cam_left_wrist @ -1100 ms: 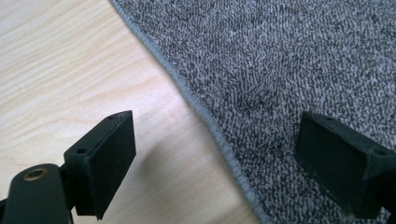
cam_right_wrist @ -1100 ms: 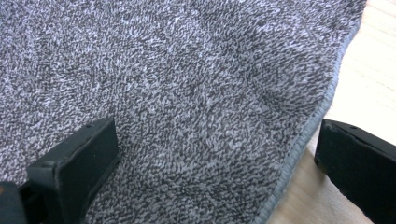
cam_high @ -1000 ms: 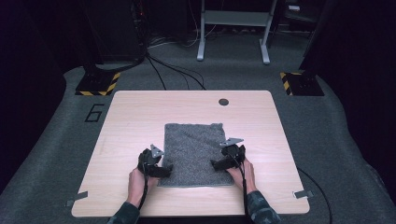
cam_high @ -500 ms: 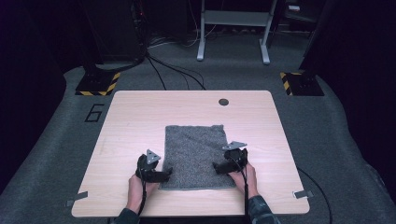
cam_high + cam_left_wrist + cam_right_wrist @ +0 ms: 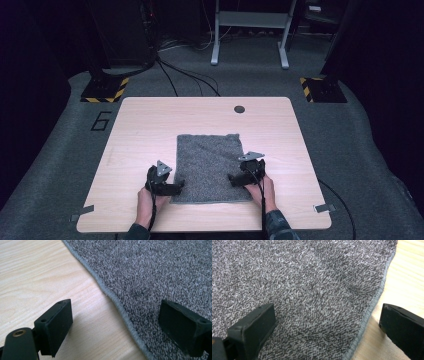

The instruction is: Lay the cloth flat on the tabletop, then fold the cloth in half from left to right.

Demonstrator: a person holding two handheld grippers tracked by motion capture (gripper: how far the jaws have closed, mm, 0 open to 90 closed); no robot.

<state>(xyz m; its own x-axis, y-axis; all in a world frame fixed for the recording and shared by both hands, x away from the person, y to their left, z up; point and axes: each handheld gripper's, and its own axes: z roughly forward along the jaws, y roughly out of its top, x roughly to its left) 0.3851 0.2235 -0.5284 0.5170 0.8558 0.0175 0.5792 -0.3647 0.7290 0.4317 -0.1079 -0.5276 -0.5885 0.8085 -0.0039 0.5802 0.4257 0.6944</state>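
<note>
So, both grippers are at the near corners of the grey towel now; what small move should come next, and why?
Probably lower both a little and close. Left gripper and right gripper are open, and each straddles a hemmed side edge of the towel, one jaw over cloth, one over the table. Neither grips yet, so pinching the edges seems the next step before lifting.

Bare table (image 5: 150,130) flanks the towel (image 5: 210,160) — open passage; only a far grommet (image 5: 239,109) interrupts.

Lighting: table (image 5: 150,125) evenly lit from above, surroundings near black. High view soft, low detail. Gripper views sharp on towel (image 5: 312,290); near jaws slightly blurred, short shadows beneath.
</note>
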